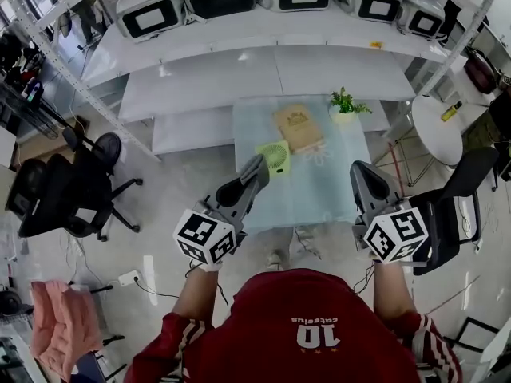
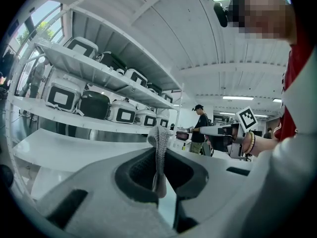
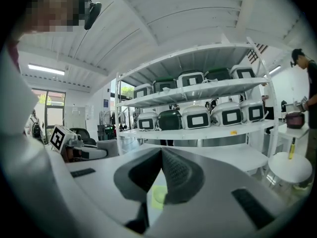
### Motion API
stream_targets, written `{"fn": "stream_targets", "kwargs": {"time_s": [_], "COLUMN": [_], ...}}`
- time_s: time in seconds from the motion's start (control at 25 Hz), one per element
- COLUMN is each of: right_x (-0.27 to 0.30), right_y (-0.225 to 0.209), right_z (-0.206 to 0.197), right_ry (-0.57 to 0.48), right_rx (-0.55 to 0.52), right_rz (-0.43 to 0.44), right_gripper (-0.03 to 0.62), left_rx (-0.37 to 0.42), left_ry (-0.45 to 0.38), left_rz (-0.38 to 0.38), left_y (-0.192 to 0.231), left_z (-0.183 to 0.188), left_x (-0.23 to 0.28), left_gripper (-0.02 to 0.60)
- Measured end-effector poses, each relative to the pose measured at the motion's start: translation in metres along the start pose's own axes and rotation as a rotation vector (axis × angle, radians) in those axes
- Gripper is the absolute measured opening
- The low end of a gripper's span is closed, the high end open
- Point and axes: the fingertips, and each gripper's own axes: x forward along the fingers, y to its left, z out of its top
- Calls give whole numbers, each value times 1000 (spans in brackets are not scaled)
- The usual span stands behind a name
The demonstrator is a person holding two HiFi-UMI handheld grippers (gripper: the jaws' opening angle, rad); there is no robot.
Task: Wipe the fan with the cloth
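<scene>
Far left: two black office chairs (image 1: 76, 190) stand on the floor, and pink fabric (image 1: 60, 325) hangs over something at the lower corner.

Left gripper (image 1: 259, 164): its jaws are pressed together on the cloth. It is held out ahead of the person and points toward the shelves (image 1: 263, 62).

Cloth (image 2: 159, 155): a grey strip is pinched upright between the left jaws. Its top end pokes up past the jaw tips and its lower end hangs down into the hollow between the pads. In the head view it cannot be told apart from the grey gripper.

Fan (image 1: 275, 155): small and light green, it lies on the near left part of the glass table (image 1: 319, 190). In the head view it sits just right of the left gripper's tip, between the two grippers and much nearer the left one. The left gripper view does not show it, so contact with the cloth cannot be judged. In the right gripper view a patch of it shows low down in the gap under the jaws.

Behind the fan: a brown bag (image 1: 298, 126) lies flat on the table, and a potted plant (image 1: 345, 102) stands at the far right corner.

Right gripper (image 1: 357, 168): its jaws meet at their tips with nothing between them. It is held over the table's right edge, well apart from the fan.

Far right: a white round table (image 1: 437, 134) stands beside the shelves.
</scene>
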Motion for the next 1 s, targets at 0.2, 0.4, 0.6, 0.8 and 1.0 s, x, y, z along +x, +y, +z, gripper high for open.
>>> {"fn": "stream_targets", "kwargs": {"time_s": [0.2,0.4,0.6,0.8,1.0], "right_x": [22,40,62,79,97], "right_y": [-8,-23,-37,-51,-65], "right_z": [-8,-13,-37,-63,-98], "right_ry": [13,22,73,103,113], "right_rx": [14,27,34,57,123], "right_rz": [53,85,115,129,108], "right_gripper": [5,5,5,5,5], "left_rx": [14,22,-22,-50,-82], "left_ry": [29,86,135,187,215], "left_rz": [-5,5,15,9,20], "left_y": [-4,-4,7,17,33], "left_z": [-12,-30,-56,-85,-111], "left_x": [16,36,59,92,118], "left_gripper": [26,26,26,26,26]}}
